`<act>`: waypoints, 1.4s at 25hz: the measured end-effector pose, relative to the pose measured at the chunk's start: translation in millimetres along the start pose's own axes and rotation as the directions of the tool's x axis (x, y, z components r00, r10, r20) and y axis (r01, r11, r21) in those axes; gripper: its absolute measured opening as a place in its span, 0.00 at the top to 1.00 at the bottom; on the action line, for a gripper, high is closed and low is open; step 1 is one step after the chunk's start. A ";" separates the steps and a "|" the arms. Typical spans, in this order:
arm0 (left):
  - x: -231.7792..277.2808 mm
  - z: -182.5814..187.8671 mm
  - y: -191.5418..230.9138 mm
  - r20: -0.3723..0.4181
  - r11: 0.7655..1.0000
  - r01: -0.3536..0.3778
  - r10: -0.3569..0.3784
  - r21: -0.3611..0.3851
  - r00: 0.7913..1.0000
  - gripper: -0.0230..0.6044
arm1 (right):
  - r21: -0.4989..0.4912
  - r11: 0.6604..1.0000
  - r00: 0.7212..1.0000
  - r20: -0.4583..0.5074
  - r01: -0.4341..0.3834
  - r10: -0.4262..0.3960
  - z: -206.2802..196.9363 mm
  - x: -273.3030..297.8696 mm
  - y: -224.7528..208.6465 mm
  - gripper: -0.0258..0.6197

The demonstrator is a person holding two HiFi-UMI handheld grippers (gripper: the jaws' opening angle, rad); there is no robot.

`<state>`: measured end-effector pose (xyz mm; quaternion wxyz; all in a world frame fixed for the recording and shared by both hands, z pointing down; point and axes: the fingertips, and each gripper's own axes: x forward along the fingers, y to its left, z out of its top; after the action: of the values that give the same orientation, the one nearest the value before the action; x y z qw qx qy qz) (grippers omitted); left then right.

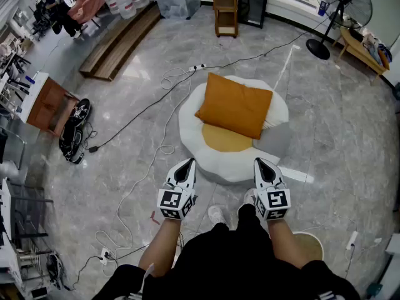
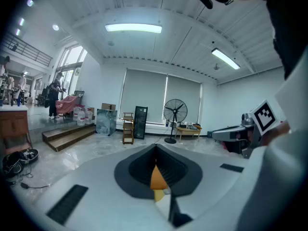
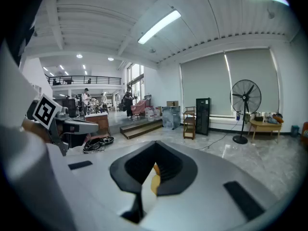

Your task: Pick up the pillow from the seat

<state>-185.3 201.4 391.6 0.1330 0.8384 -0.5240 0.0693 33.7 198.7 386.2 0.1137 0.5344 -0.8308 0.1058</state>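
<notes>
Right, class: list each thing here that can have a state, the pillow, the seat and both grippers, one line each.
Pillow: lying on the seat, untouched, not yet picked up.
Seat: on the floor, bearing the pillow.
Left gripper: shut, empty, clear of the pillow.
Right gripper: shut, empty, clear of the pillow.

I hold my left gripper (image 1: 189, 164) and right gripper (image 1: 258, 163) side by side before me, both sets of fingers (image 1: 185, 171) closed together, angled slightly downward.

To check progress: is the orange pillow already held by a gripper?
No, the orange pillow lies on the white seat, apart from the left gripper and the right gripper.
</notes>
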 end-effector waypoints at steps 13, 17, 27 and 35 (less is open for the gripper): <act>-10.0 3.7 -8.6 0.012 0.999 0.022 -0.023 0.025 1.000 0.95 | 0.050 0.998 0.999 0.013 0.036 -0.036 -5.7 -16.5 -1.0 0.95; -10.6 5.7 -5.5 0.015 1.000 0.016 -0.017 0.024 1.000 0.95 | 0.055 0.997 0.999 0.012 0.047 -0.048 -6.7 -16.9 -5.9 0.95; -13.2 17.6 -0.1 0.038 0.998 0.030 -0.032 0.046 0.999 0.94 | 0.050 0.995 0.996 -0.015 0.085 -0.085 -9.8 -16.9 -11.0 0.95; -12.7 26.3 12.0 0.044 0.999 0.018 -0.020 0.051 0.999 0.95 | 0.045 0.994 0.995 0.006 0.099 -0.099 -4.8 -6.8 -10.7 0.95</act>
<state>-202.3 199.6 365.0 0.1006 0.8477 -0.5171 0.0626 46.5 201.7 389.3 0.1035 0.5778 -0.8012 0.1164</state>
